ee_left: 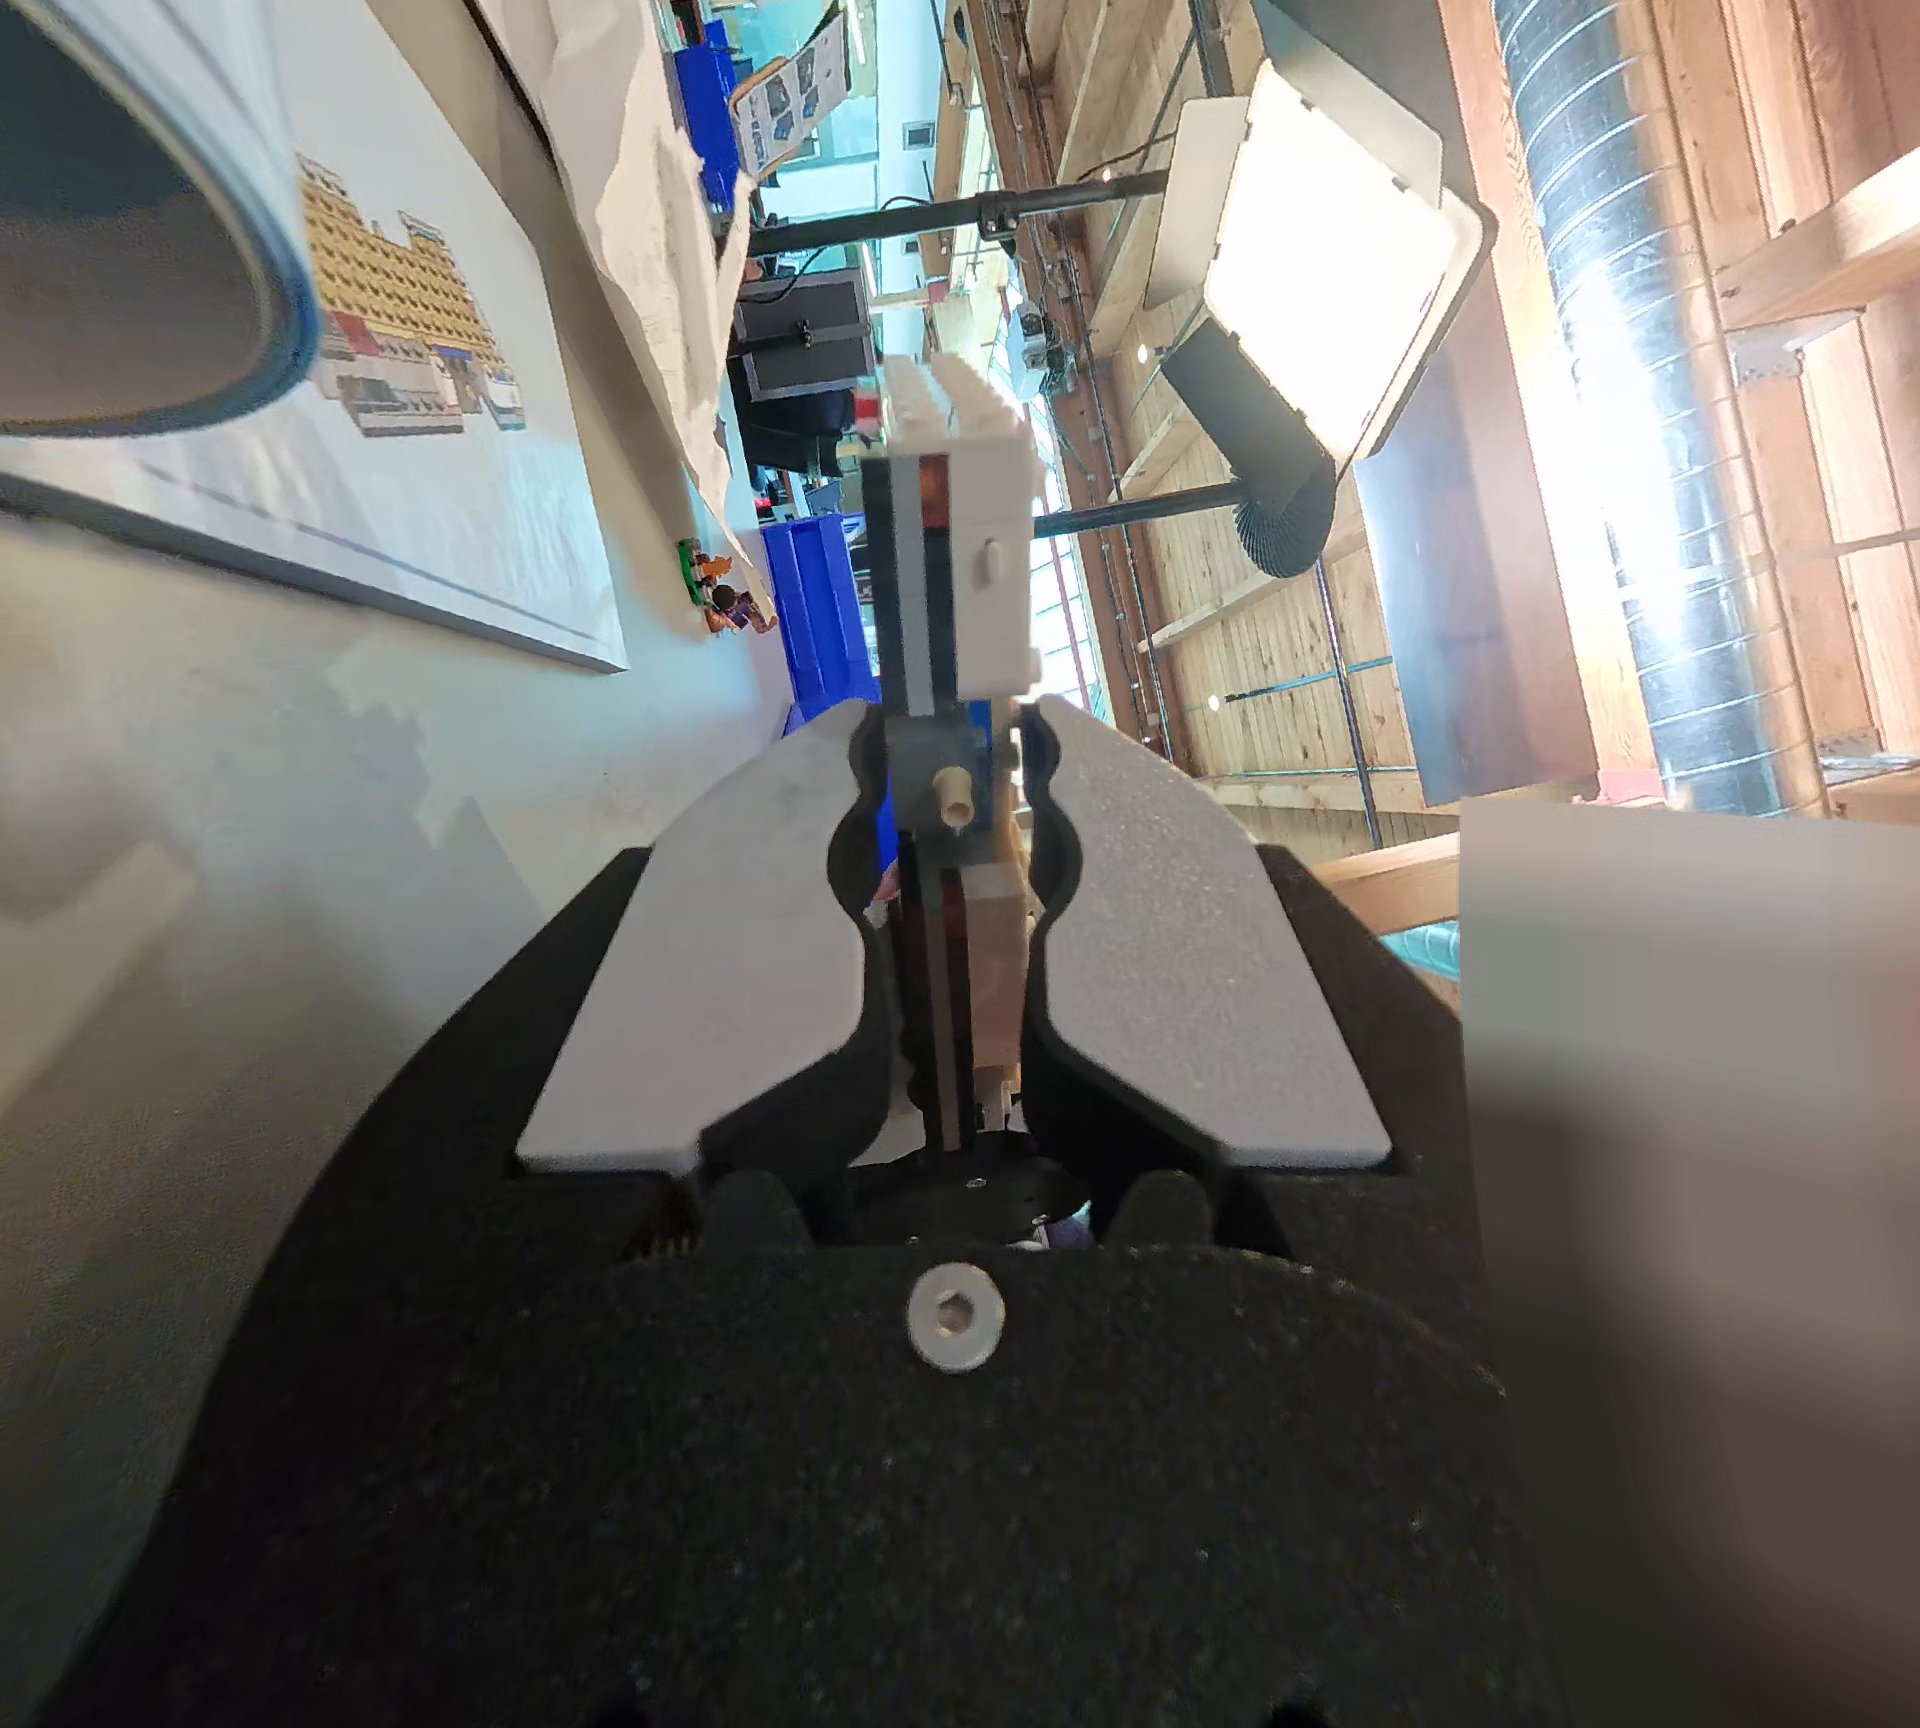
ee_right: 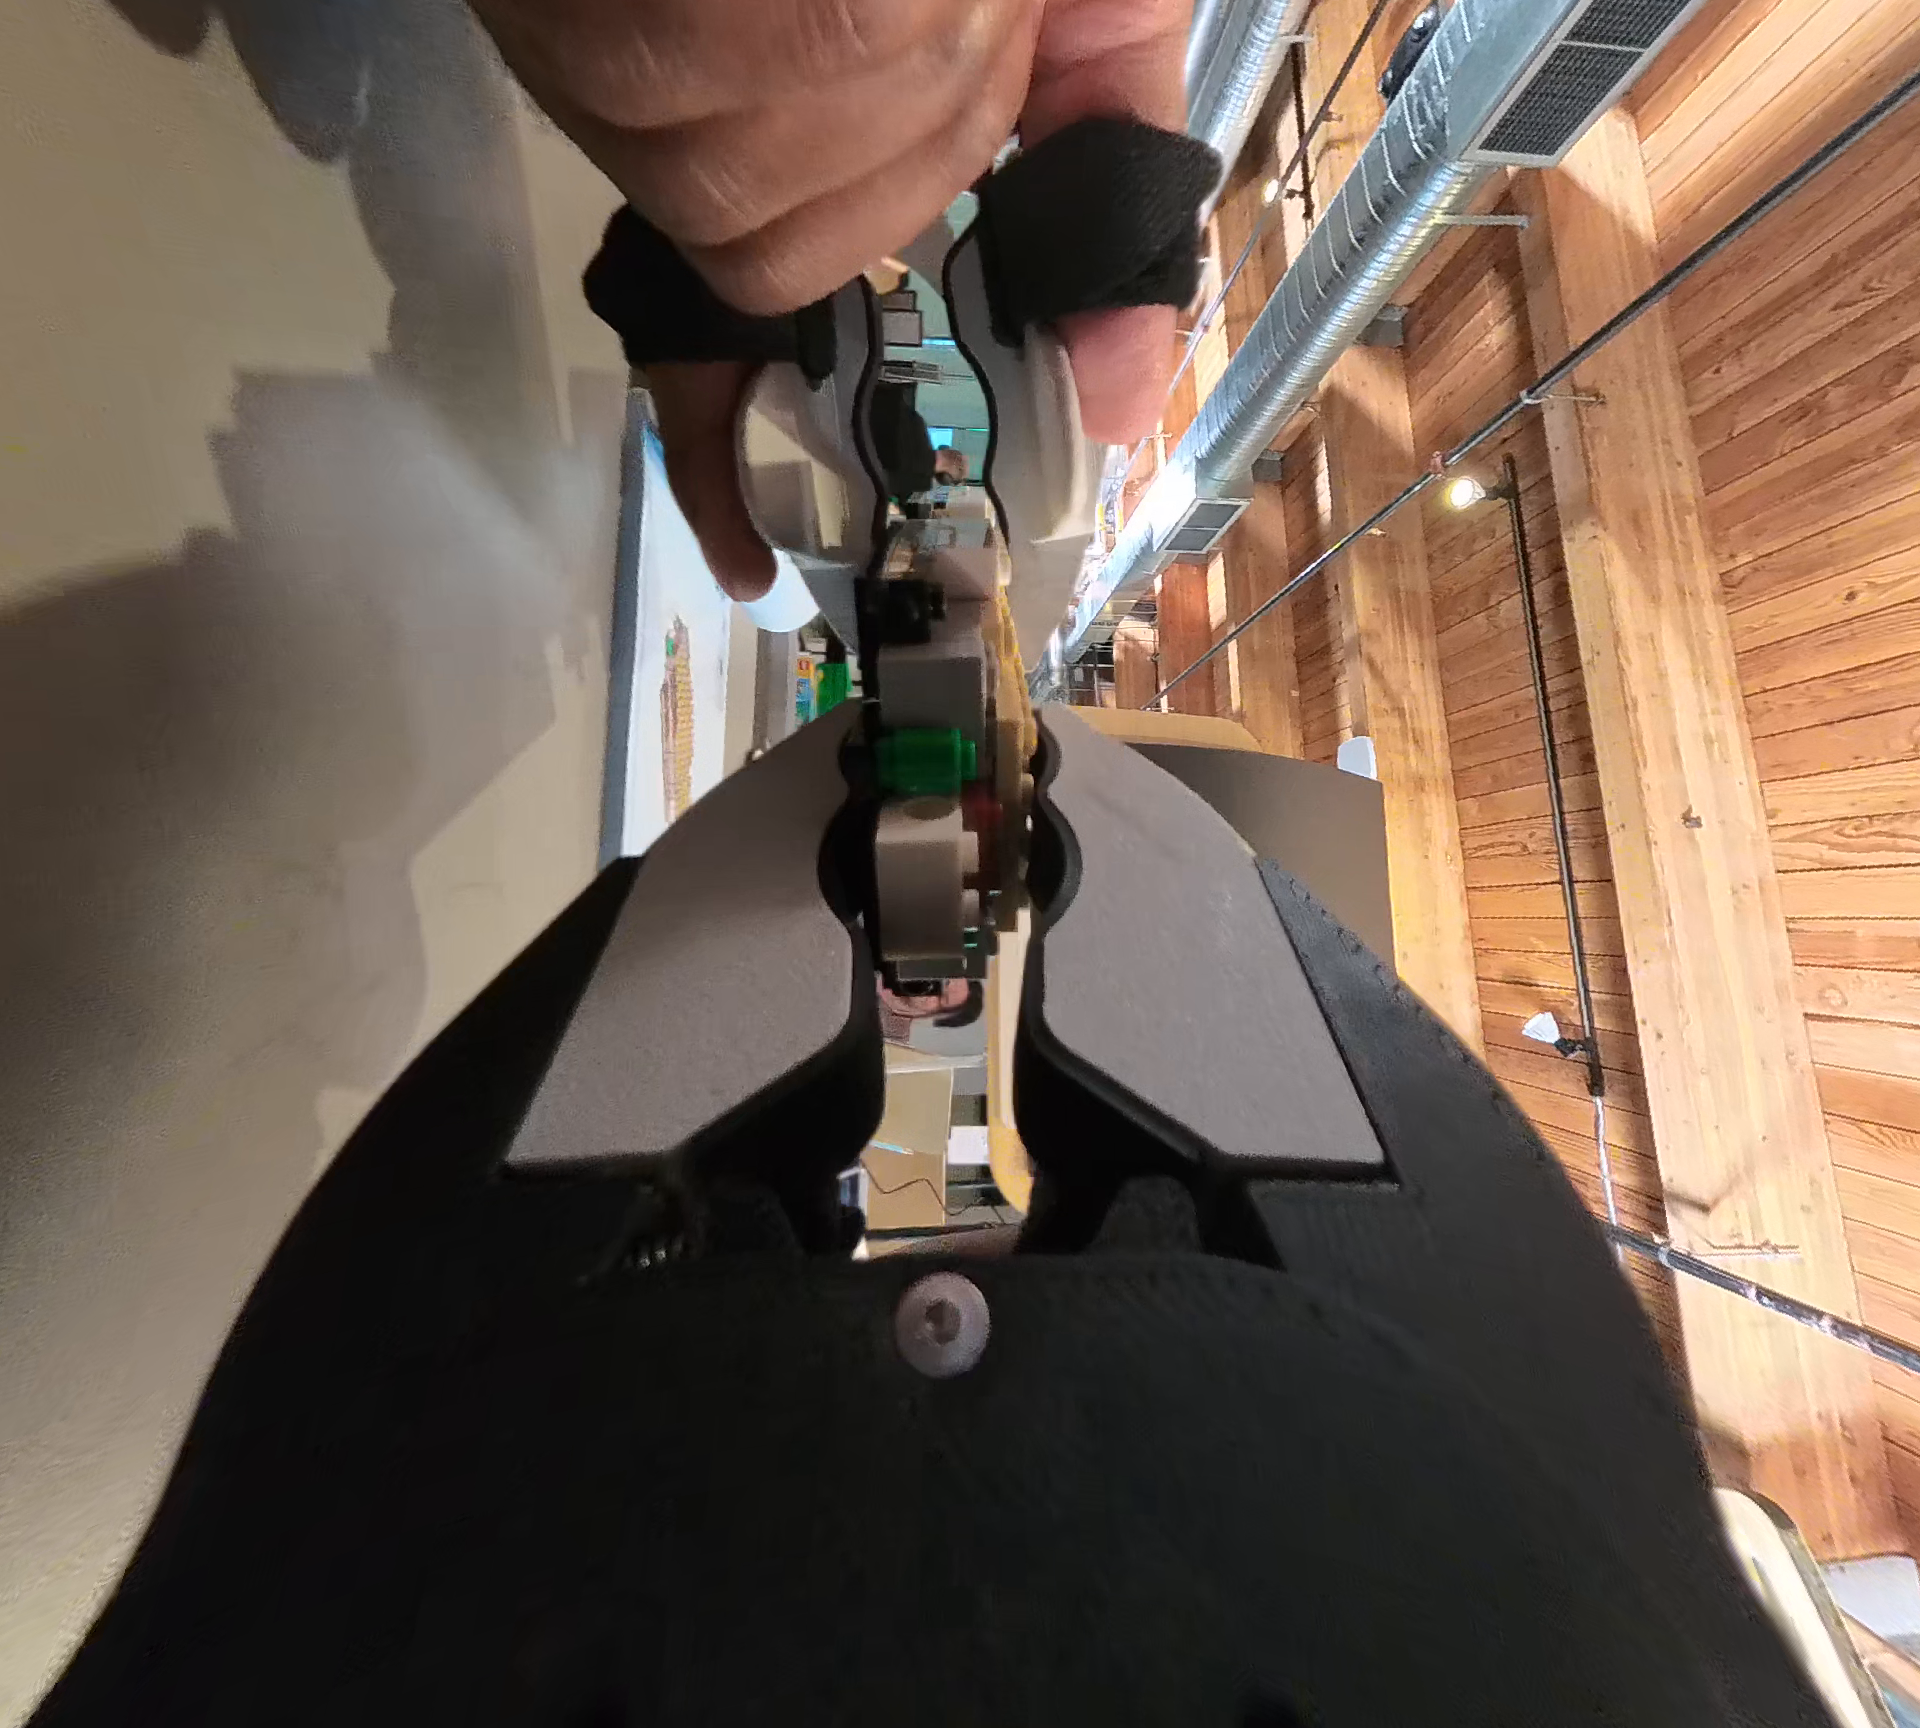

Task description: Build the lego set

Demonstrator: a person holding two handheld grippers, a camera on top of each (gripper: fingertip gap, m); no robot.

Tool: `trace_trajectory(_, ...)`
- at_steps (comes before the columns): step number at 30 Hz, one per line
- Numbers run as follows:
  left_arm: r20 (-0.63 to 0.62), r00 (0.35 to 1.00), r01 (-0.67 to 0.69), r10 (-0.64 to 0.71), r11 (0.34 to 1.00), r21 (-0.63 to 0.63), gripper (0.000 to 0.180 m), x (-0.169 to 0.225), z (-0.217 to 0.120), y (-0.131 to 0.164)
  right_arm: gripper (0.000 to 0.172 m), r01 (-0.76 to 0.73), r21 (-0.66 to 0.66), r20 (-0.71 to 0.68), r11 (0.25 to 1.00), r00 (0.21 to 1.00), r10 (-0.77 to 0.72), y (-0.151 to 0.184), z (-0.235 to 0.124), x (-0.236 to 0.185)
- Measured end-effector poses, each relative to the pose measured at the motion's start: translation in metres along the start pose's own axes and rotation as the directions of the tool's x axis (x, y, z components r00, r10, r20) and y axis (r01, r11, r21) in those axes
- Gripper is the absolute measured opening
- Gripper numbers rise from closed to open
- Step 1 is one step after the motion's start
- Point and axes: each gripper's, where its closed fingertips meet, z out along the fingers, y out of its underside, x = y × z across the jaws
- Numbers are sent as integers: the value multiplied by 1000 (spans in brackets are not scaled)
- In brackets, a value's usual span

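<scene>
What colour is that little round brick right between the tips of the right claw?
Bright green round brick, seen best in the right wrist view.

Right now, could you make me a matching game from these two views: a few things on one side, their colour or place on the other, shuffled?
Things:
1. bin
2. round brick
3. duct
4. toy figures

Descriptions:
A. green, between the right gripper's fingers
B. silver, ribbed, along the wooden ceiling
C. blue, behind the brick model
D. small, on the table's far edge

Pairs: 1-C, 2-A, 3-B, 4-D
</scene>
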Motion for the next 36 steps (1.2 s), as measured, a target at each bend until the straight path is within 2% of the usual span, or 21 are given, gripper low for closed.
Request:
trace_trajectory(7, -12, 999, -53, 52, 995, -89, 32, 4, 6, 14, 26, 2, -14, -12, 1000, 1000, -2, 2, 0, 2)
trace_trajectory(9, -2, 999, -55, 55, 995, -78, 25, 2, 6, 15, 26, 4, -11, -10, 1000, 1000, -4, 1, 0, 1)
trace_trajectory(11, -11, 1000, -27, 26, 997, -78, 24, 0, 6, 15, 26, 16, -14, -8, 1000, 1000, -16, 0, 0, 0)
trace_trajectory(17, -12, 998, -55, 54, 994, -92, 24, 2, 6, 15, 26, 30, -17, -26, 999, 999, -30, 0, 0, 1)
trace_trajectory(26, -27, 986, -164, 162, 964, -211, 28, 10, 9, 27, 26, 17, -27, -61, 999, 998, -19, 3, -2, 9)
trace_trajectory(36, -40, 986, -164, 159, 965, -204, 23, 11, 8, 27, 27, 41, -32, -87, 999, 995, -43, 2, -3, 12)
